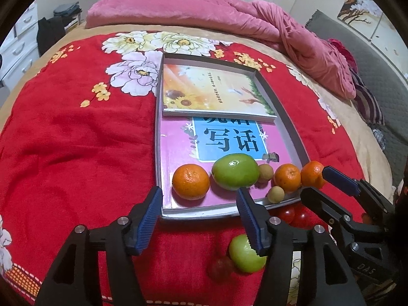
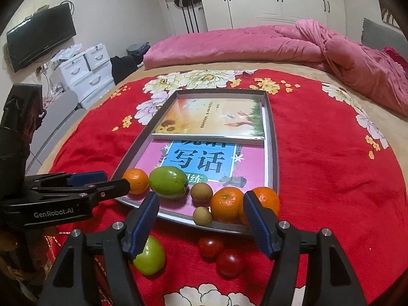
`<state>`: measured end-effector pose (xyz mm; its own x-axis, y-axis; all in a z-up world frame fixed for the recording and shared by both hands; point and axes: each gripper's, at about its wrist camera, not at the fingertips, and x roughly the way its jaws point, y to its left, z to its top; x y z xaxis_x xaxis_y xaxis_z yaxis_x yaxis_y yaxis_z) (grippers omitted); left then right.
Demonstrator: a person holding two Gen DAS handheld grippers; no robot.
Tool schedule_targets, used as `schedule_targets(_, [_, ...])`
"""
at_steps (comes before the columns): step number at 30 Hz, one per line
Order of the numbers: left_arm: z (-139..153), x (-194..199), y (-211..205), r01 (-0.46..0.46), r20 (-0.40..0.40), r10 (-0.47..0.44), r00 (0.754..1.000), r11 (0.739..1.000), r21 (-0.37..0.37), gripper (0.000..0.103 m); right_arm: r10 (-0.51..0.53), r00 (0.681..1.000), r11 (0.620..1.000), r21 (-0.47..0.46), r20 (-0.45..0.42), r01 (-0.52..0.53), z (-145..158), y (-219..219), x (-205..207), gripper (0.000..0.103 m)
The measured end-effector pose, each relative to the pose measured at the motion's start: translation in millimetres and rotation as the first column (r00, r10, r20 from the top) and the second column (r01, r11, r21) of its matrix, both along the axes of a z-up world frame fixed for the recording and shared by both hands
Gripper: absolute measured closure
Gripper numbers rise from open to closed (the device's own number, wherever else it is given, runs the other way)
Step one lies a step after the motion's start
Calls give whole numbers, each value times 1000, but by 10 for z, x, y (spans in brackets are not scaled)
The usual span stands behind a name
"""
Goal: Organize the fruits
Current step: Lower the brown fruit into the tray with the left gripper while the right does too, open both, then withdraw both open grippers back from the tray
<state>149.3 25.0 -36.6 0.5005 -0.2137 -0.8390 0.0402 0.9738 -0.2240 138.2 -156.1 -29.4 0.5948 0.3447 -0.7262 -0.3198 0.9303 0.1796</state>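
A grey tray (image 1: pixel 290 127) (image 2: pixel 274 153) lies on the red bedspread with two books in it. Along its near end sit three oranges (image 1: pixel 190 182) (image 2: pixel 227 204), a big green fruit (image 1: pixel 235 171) (image 2: pixel 168 182) and two small brown longans (image 1: pixel 276 194) (image 2: pixel 202 215). Outside the tray on the spread lie a smaller green fruit (image 1: pixel 248 255) (image 2: pixel 150 257) and two red tomatoes (image 1: pixel 293 215) (image 2: pixel 220 255). My left gripper (image 1: pixel 200 219) (image 2: pixel 112 182) is open and empty over the tray's near edge. My right gripper (image 2: pixel 200 225) (image 1: pixel 317 181) is open and empty, above the tomatoes.
A pink quilt (image 1: pixel 255 23) (image 2: pixel 280 43) is bunched at the far side of the bed. White drawers (image 2: pixel 84 74) and a wall television (image 2: pixel 40 40) stand to the left. The red spread (image 1: pixel 76 140) stretches left of the tray.
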Motion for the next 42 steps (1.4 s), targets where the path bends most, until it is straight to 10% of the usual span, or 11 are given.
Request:
schedule_targets(16, [247,-92,94,-20,43,21,999,1000,-21,27,-81,993,994,87,90,74,306,-265,-58,15])
schedule_targets(42, [511,-340,-13,41,91,-39,995,999,-20,26,-87,986,991,113,143,71,558,-424,-224,13])
